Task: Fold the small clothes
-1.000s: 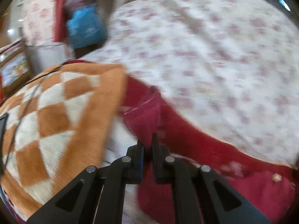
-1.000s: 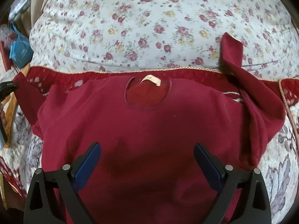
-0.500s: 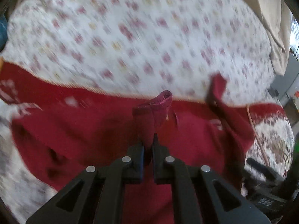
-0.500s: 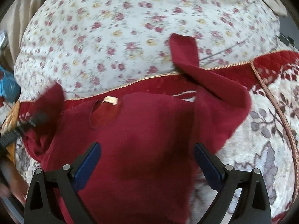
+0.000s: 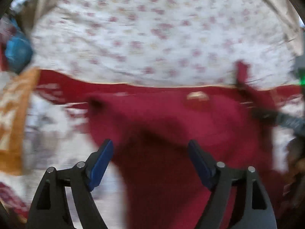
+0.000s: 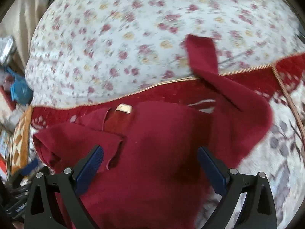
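Observation:
A dark red long-sleeved top (image 6: 164, 145) lies on the bed, neck label (image 6: 124, 108) up. Its left sleeve (image 6: 76, 143) is folded in across the body. Its right sleeve (image 6: 225, 84) stretches out up onto the floral sheet. In the blurred left wrist view the top (image 5: 171, 129) fills the middle. My left gripper (image 5: 150, 160) is open and empty above the top's left side. My right gripper (image 6: 150, 164) is open and empty above the top's lower body. The left gripper's fingers (image 6: 28, 168) show at the lower left of the right wrist view.
A white floral sheet (image 6: 144, 30) covers the bed behind the top. A red-bordered quilt (image 6: 286, 141) lies under it. An orange and white checkered cloth (image 5: 13, 118) hangs at the left. A blue bag (image 5: 17, 51) sits at the far left.
My left gripper carried the left sleeve right across the top, then opened and let it go. The sleeve now lies folded on the body. The right gripper shifted left, staying open.

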`<state>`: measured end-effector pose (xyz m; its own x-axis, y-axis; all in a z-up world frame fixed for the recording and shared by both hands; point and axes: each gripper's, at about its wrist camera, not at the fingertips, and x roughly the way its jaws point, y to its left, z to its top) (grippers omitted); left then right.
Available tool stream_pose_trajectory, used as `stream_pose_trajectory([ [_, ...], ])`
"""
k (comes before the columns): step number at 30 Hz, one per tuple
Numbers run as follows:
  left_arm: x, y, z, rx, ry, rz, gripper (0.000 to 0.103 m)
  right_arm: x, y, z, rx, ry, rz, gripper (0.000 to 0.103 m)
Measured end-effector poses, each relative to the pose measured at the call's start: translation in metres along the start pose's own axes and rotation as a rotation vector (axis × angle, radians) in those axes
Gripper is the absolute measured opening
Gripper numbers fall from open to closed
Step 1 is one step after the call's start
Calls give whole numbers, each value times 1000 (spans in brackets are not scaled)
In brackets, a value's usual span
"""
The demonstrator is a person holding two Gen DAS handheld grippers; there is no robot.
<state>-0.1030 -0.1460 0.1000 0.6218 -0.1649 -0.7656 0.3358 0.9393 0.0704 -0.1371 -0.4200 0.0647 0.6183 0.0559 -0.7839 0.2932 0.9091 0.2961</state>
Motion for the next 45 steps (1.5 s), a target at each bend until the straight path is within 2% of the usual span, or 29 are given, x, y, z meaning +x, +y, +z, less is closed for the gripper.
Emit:
stream_pose_trajectory([
  [2,16,21,-9,-21,27,92,79,22,11,0,-22,60,40,87],
  [4,33,38,-17,-65,72,122,79,44,20,-1,-37,125,72,75],
  [5,40,46,-20,-79,86,142,79,57,26,-3,-44,157,76,73],
  [7,49,55,-24,-78,99,201,79,77,36,-6,-69,191,61,63],
  [8,55,58,-24,-79,103,218,80,81,43,-9,-110,167,19,60],
  [9,57,61,-24,-89,107,216,80,80,50,-10,-154,136,-9,40],
  [10,58,64,-24,-105,109,209,79,79,56,-10,-200,118,-19,9],
  [14,55,66,-28,-125,116,204,80,45,58,-3,-250,13,-3,8],
  [15,53,65,-28,-124,116,204,80,33,55,0,-249,-20,-6,5],
  [19,46,63,-31,-132,118,189,80,-16,25,11,-247,-180,-148,5],
  [22,45,63,-36,-134,134,183,80,-13,-9,16,-192,-150,-227,5],
  [26,39,68,-38,-169,133,181,79,18,-35,9,-169,-12,-301,8],
  [27,34,69,-37,-183,118,174,79,14,-40,7,-153,-1,-287,15],
  [28,29,71,-36,-193,102,167,79,8,-39,8,-133,-17,-262,28],
  [29,21,71,-34,-205,75,153,79,-2,-35,10,-118,-49,-231,37],
  [30,17,71,-32,-210,57,144,79,-10,-26,11,-118,-77,-193,51],
  [31,13,70,-30,-210,44,134,79,-16,-10,13,-145,-91,-119,57],
  [33,16,63,-28,-183,56,116,79,-15,22,19,-211,-69,0,57],
  [35,25,56,-30,-159,91,103,79,4,67,26,-289,-10,158,57],
  [37,39,51,-32,-141,130,99,79,27,103,31,-344,37,257,57],
  [41,58,59,-37,-162,163,105,80,96,171,35,-470,141,317,57],
  [43,61,69,-36,-211,168,69,80,132,191,37,-500,221,352,57],
  [45,65,77,-36,-241,180,36,82,159,202,36,-511,270,334,57],
])
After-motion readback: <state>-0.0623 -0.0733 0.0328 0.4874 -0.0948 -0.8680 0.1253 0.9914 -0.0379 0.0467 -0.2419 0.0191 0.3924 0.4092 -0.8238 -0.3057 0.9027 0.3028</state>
